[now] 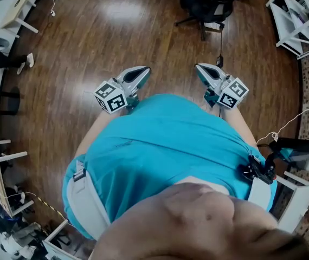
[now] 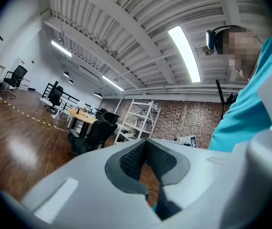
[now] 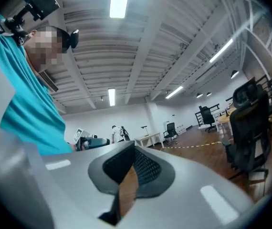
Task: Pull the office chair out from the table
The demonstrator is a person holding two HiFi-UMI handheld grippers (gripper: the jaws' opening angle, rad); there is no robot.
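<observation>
A black office chair (image 1: pixel 208 4) stands on the wood floor at the top of the head view, some way ahead of both grippers. In the left gripper view the chair (image 2: pixel 95 135) sits beside a wooden table (image 2: pixel 83 119). In the right gripper view its tall back (image 3: pixel 248 128) is at the right edge. My left gripper (image 1: pixel 141 72) and right gripper (image 1: pixel 200 69) are held side by side in front of the teal shirt, pointing roughly level toward the chair. The left gripper (image 2: pixel 146 144) and the right gripper (image 3: pixel 133 151) are both shut with nothing between the pads, well apart from the chair.
A white shelf unit (image 1: pixel 301 15) stands at the right, with cables (image 1: pixel 284 126) on the floor near it. White tables (image 1: pixel 21 4) line the left side. Striped tape (image 2: pixel 26 116) runs across the floor. More chairs and desks stand farther off.
</observation>
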